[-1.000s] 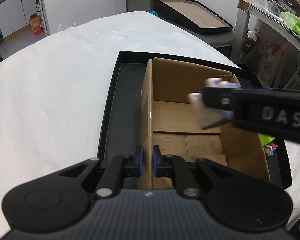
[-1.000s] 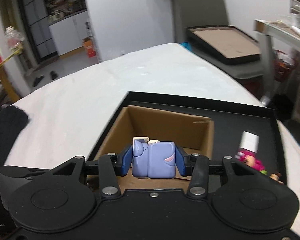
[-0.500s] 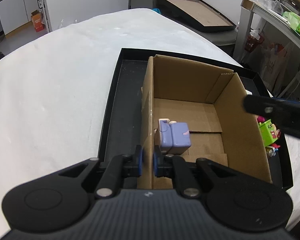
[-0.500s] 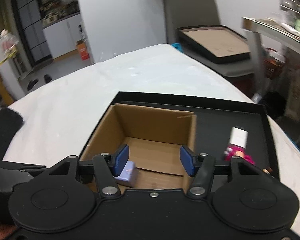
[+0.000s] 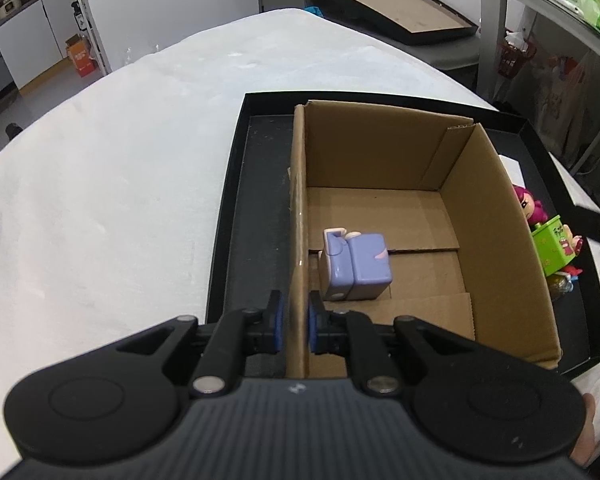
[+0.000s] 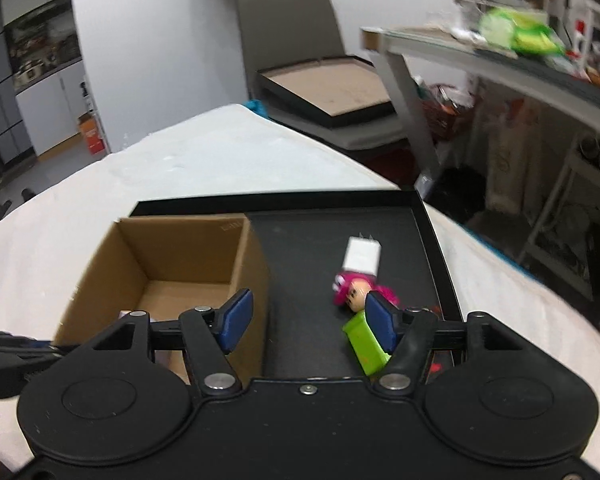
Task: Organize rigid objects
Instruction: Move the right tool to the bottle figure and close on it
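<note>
Now left claw (image 5: 295,326) clamps the box (image 5: 380,152) wall; right claw (image 6: 306,320) just opened, empty, half-hiding the green toy (image 6: 364,342).

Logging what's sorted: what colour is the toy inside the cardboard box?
Light purple toy, with a small pink mark; clearest in the left wrist view.

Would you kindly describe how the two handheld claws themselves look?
Both are matte black. The left claw has a ribbed grey-black body, round side discs, silver screws and blue pads. The right claw looks the same, with a smooth body. No cables or sleeves are visible.
</note>
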The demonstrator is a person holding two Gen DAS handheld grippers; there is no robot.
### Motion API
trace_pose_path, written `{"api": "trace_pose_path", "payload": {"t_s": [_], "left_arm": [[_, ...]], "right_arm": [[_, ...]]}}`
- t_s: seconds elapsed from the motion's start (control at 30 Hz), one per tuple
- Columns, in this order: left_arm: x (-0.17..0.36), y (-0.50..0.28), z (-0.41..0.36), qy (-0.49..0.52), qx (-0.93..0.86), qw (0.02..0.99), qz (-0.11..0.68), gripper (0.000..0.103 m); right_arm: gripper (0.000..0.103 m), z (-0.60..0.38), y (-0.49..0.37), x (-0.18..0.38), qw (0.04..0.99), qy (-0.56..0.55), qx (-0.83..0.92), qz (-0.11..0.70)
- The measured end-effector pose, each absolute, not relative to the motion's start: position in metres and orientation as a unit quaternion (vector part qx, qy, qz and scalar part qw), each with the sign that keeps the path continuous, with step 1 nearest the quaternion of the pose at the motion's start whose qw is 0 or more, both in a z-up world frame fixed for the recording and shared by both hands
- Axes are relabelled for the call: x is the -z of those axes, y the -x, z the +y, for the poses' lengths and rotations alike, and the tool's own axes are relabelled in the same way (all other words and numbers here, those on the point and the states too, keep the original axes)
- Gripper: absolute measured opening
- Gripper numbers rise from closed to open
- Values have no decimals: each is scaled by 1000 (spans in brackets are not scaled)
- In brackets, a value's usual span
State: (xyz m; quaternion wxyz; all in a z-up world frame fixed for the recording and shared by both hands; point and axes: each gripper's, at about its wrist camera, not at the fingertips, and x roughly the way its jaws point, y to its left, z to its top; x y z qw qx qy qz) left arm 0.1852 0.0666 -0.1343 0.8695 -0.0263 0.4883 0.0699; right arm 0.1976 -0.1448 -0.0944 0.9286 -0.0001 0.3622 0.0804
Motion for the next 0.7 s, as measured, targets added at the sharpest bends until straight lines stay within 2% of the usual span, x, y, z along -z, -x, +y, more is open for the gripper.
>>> {"api": "trace_pose_path", "payload": {"t_s": [0.17, 0.2, 0.27, 0.37, 0.47, 0.7], "left_arm": [[132, -190, 63, 17, -82, 862, 499, 14], [131, -191, 61, 11, -86, 862, 500, 16], [130, -193, 58, 2, -94, 860, 501, 29], [129, -195, 53, -16, -106, 860, 498, 46], [128, -196, 50, -30, -115, 860, 496, 57], [126, -201, 40, -64, -131, 857, 494, 63]], "right_arm": [[62, -155, -192, 114, 933, -16, -53, 356], [65, -157, -191, 119, 934, -19, -45, 355], [71, -161, -189, 126, 933, -23, -31, 359], [71, -168, -193, 132, 932, -35, -12, 362], [71, -175, -199, 136, 933, -37, 3, 357], [71, -186, -204, 154, 916, -39, 40, 396]]}}
